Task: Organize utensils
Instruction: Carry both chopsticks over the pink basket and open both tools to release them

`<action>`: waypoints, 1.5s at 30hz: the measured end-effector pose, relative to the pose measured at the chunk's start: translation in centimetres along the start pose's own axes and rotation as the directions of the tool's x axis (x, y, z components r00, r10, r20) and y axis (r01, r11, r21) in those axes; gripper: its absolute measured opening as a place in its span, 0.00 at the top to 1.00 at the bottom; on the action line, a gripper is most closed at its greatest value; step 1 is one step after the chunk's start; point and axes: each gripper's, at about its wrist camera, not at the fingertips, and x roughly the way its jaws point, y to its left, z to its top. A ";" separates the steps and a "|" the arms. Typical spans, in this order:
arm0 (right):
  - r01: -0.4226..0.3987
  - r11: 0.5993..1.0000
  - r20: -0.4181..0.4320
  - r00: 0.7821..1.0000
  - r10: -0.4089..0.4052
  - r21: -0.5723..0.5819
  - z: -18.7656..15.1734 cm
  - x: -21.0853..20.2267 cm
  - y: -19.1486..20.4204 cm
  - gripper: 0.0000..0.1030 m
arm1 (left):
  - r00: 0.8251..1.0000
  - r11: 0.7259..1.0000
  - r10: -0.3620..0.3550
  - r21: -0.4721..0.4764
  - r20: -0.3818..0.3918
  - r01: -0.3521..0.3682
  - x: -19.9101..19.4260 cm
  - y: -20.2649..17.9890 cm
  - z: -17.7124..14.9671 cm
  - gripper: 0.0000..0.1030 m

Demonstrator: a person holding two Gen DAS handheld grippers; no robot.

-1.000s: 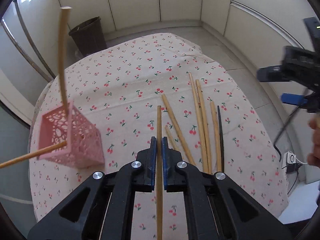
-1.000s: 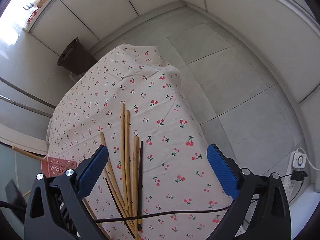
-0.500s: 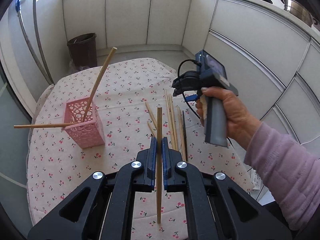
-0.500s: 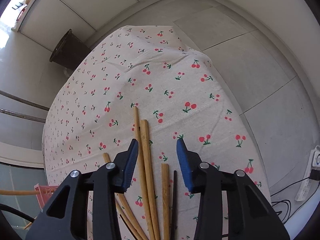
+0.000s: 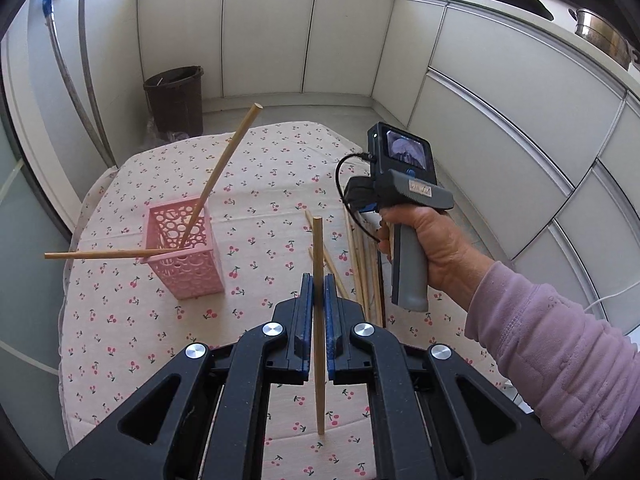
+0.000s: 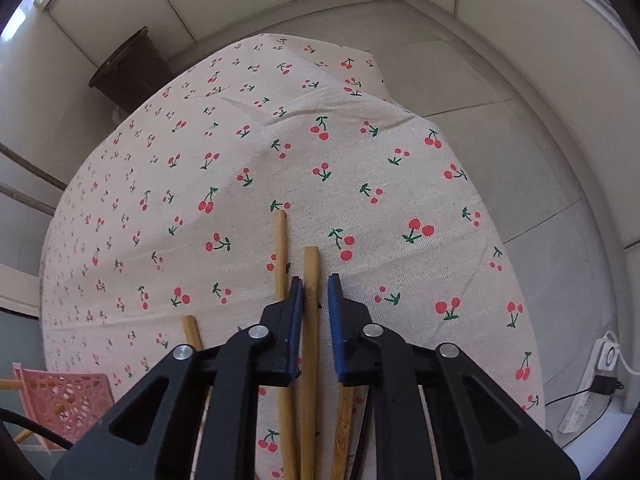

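My left gripper (image 5: 318, 280) is shut on a wooden chopstick (image 5: 319, 248), held upright above the cherry-print tablecloth (image 5: 260, 168). To its left stands a pink perforated basket (image 5: 184, 248) with two chopsticks leaning out of it (image 5: 224, 160). Loose chopsticks (image 5: 360, 256) lie in a row on the cloth to the right. My right gripper (image 6: 314, 284) points down at that row, its jaws closing onto one chopstick (image 6: 311, 268) that runs between the blue pads. Another chopstick (image 6: 281, 248) lies just left of it. The basket (image 6: 64, 396) shows at the lower left of the right wrist view.
A person's hand (image 5: 432, 240) in a lilac sleeve (image 5: 560, 340) holds the right gripper's handle. A dark bin (image 5: 176, 96) stands on the floor beyond the table. A power strip (image 6: 600, 364) and cable lie on the floor to the right. White cabinets ring the room.
The left gripper rose and drew back with its chopstick. The right gripper came down over the row of chopsticks and its jaws went from wide open to closed around one.
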 end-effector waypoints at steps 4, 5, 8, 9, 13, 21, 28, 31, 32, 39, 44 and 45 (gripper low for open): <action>-0.007 1.000 0.027 1.000 0.008 -0.012 -0.4 -0.2 0.2 0.93 | 1.000 1.000 0.007 -0.004 0.015 -0.007 -0.3 0.2 0.0 0.95; -0.028 1.000 0.035 0.999 0.028 0.004 -0.5 -0.5 -0.1 0.93 | 1.000 1.000 0.008 -0.005 0.018 -0.008 -0.4 0.3 0.0 0.95; -0.048 0.999 0.075 0.996 0.047 0.009 -0.8 -2.1 -0.4 0.93 | 0.999 1.000 0.012 -0.007 0.039 -0.012 -1.2 0.6 0.0 0.95; -0.056 0.998 0.095 0.994 0.056 0.000 -0.9 -3.0 -0.3 0.93 | 0.999 1.000 0.012 -0.009 0.048 -0.012 -1.5 0.7 0.0 0.95; -0.098 0.992 0.180 0.977 0.110 -0.075 -2.0 -8.3 0.1 0.93 | 0.996 1.000 0.006 -0.031 0.089 -0.003 -3.2 1.5 0.0 0.95; -0.193 0.965 0.345 0.906 0.244 -0.176 -6.7 -20.7 -0.4 0.93 | 0.982 0.997 -0.008 -0.068 0.190 0.021 -7.2 2.7 0.1 0.95; -0.280 0.931 0.414 0.838 0.356 -0.233 -9.7 -27.8 0.6 0.93 | 0.956 0.989 0.019 -0.144 0.292 0.024 -10.9 4.7 1.6 0.95; -0.329 0.912 0.429 0.806 0.406 -0.245 -9.9 -30.1 1.2 0.93 | 0.937 0.985 0.057 -0.171 0.344 0.003 -12.6 5.3 3.0 0.95; -0.345 0.904 0.435 0.795 0.424 -0.251 -9.6 -30.9 1.5 0.93 | 0.931 0.984 0.075 -0.178 0.358 -0.010 -13.1 5.4 3.6 0.95; -0.440 0.852 0.446 0.725 0.524 -0.285 -7.7 -34.1 3.2 0.93 | 0.889 0.966 0.195 -0.239 0.415 -0.101 -13.5 6.8 8.2 0.95; -0.456 0.837 0.435 0.715 0.547 -0.304 -6.4 -33.7 5.0 0.93 | 0.886 0.950 0.250 -0.275 0.391 -0.147 -10.5 8.4 10.3 0.95; -0.453 0.837 0.431 0.718 0.546 -0.306 -6.2 -33.4 5.3 0.93 | 0.893 0.948 0.254 -0.279 0.373 -0.153 -9.6 8.8 10.5 0.94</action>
